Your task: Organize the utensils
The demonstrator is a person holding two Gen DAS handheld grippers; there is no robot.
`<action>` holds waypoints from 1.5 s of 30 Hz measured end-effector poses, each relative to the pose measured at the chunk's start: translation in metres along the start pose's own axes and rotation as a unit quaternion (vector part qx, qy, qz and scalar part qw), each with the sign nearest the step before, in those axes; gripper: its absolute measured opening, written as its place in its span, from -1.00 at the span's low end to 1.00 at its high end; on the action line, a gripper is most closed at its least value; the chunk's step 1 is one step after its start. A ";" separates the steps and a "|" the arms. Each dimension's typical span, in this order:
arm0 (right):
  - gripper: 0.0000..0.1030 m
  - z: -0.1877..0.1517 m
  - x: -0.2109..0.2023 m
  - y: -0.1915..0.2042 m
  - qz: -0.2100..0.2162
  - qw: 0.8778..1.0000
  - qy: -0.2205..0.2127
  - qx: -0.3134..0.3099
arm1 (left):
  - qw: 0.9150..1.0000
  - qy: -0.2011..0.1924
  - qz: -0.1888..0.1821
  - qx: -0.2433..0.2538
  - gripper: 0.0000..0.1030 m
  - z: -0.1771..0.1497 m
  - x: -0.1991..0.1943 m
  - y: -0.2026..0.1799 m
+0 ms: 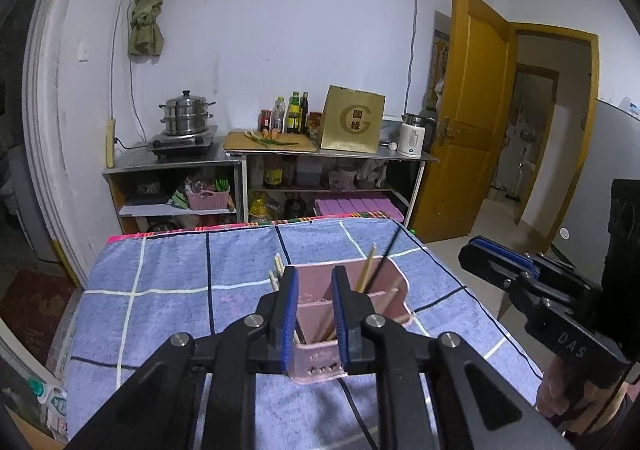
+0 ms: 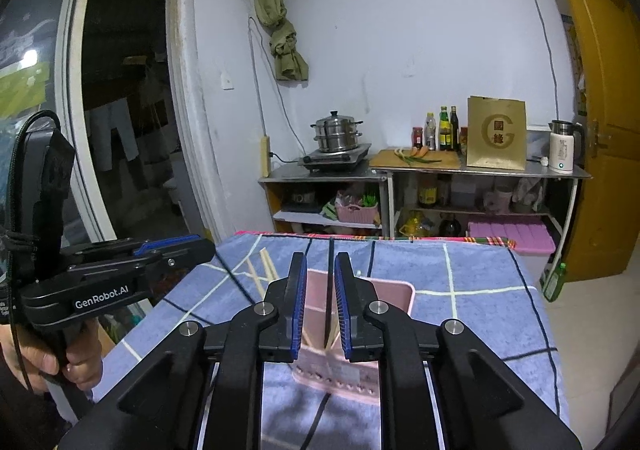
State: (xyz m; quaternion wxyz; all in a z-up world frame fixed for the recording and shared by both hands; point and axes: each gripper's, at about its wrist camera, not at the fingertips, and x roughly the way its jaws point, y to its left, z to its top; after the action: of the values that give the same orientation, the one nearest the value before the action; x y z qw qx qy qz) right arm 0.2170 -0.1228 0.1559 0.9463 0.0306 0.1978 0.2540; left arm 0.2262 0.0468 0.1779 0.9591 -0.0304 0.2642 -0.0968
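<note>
A pink divided utensil holder (image 1: 394, 274) (image 2: 396, 292) stands on the blue checked cloth (image 1: 180, 290) (image 2: 480, 290). Wooden chopsticks (image 1: 367, 268) and one black chopstick (image 1: 386, 256) (image 2: 329, 290) lean inside it. More wooden chopsticks (image 1: 276, 270) (image 2: 262, 270) lie on the cloth to its left. My left gripper (image 1: 318, 276) hovers over the holder's near end, its jaws slightly apart with nothing between them. My right gripper (image 2: 320, 262) is also slightly open; the black chopstick stands in the gap close to the right pad (image 2: 343, 306), not pinched. Each gripper shows in the other's view (image 1: 480, 250) (image 2: 192, 242).
Beyond the table's far edge stand metal shelves (image 1: 240, 158) with a steamer pot (image 1: 186, 116), bottles (image 1: 294, 112), a cutting board (image 1: 272, 140), a gold bag (image 1: 352, 122) and a kettle (image 1: 412, 134). A yellow door (image 1: 472, 110) hangs open at right. A hand (image 2: 80, 366) grips the left tool.
</note>
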 end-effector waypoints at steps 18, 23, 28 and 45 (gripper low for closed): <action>-0.35 -0.090 -0.061 0.027 -0.013 1.000 0.007 -0.006 | 1.000 -0.008 0.005 -0.014 -0.42 -0.120 -0.057 -0.026; -0.35 -0.112 -0.071 0.029 -0.022 1.000 0.010 -0.003 | 1.000 -0.011 0.018 -0.016 -0.42 -0.145 -0.066 -0.032; -0.35 -0.131 -0.080 0.030 -0.037 0.999 0.010 -0.003 | 0.999 -0.017 0.024 -0.013 -0.42 -0.165 -0.077 -0.036; -0.34 -0.170 -0.095 0.049 -0.049 0.998 0.021 -0.019 | 0.999 -0.008 0.029 -0.017 -0.42 -0.212 -0.087 -0.046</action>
State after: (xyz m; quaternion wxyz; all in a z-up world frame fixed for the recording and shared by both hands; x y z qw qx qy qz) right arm 0.0524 -0.1339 0.0410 0.9537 -0.0021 0.2139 0.2116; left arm 0.0364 0.0176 0.0444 0.9631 -0.0395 0.2584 -0.0647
